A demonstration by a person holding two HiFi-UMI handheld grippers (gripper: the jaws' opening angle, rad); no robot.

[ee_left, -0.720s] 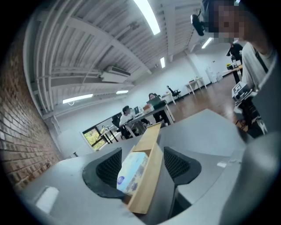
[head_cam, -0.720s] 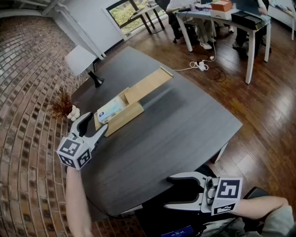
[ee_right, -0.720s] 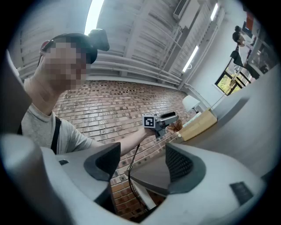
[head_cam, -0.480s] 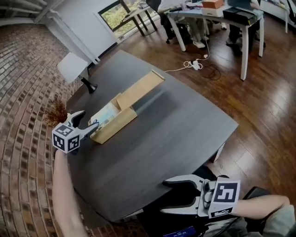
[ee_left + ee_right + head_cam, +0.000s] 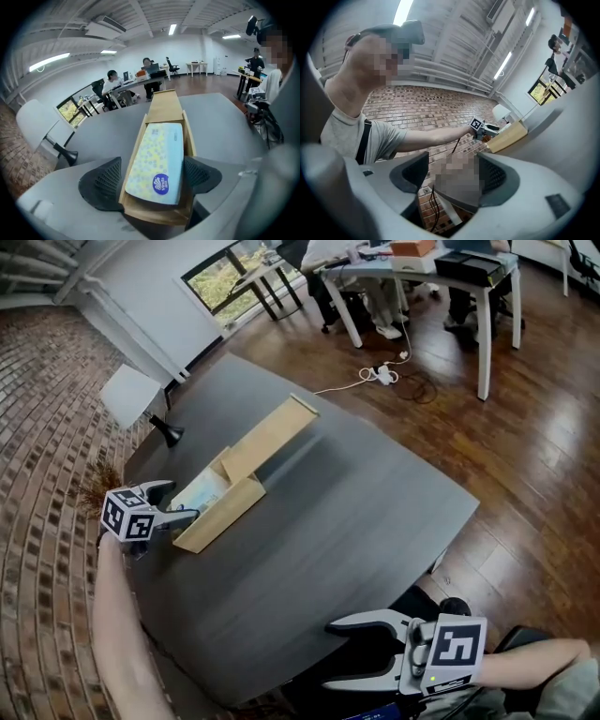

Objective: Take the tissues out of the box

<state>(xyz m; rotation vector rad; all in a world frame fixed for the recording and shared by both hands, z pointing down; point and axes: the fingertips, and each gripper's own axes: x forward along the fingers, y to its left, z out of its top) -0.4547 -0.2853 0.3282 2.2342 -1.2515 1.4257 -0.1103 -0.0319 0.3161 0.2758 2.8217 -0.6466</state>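
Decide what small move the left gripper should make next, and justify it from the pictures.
Probably rise slightly and narrow the jaws onto the tissue pack. The left gripper has its open jaws flanking the outer walls of the wooden box, so closing here would likely grip the box instead. The pack lies uncovered between them.

The desk (image 5: 375,521) lies bare to the right of the wooden box (image 5: 220,517), whose walls hem the tissue pack (image 5: 157,159), open above; a lamp (image 5: 141,399) stands behind.
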